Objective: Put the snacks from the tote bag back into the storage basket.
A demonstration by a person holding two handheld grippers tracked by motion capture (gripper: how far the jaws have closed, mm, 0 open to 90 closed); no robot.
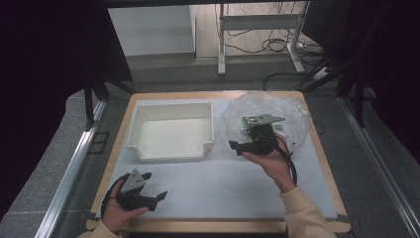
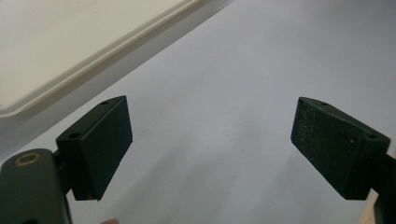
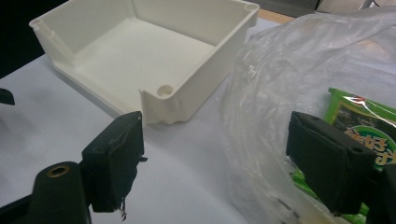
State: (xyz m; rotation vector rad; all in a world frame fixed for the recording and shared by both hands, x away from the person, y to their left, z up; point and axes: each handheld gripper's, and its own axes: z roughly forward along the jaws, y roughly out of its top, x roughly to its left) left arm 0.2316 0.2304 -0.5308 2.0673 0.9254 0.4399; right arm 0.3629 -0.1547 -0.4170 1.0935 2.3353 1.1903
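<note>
While the left tongs (image 1: pixel 159 197) are held spread and empty over the desk (image 1: pixel 223 188), the right tongs (image 1: pixel 236 146), also spread, are poised beside the plastic bag (image 1: pixel 292 116) of green packets (image 3: pixel 362 126), just right of the white tray (image 1: pixel 171 130).

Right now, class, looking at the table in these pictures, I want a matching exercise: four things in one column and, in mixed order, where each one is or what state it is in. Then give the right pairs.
Things
1. white bin
2. clear plastic bag
3. left gripper
4. green packet

Places or states
A. inside the bag
B. open, low over the white sheet near the table's front left corner
C. empty, on the left half of the table
D. crumpled, on the right half of the table, beside the bin

Pairs: 1-C, 2-D, 3-B, 4-A
</note>
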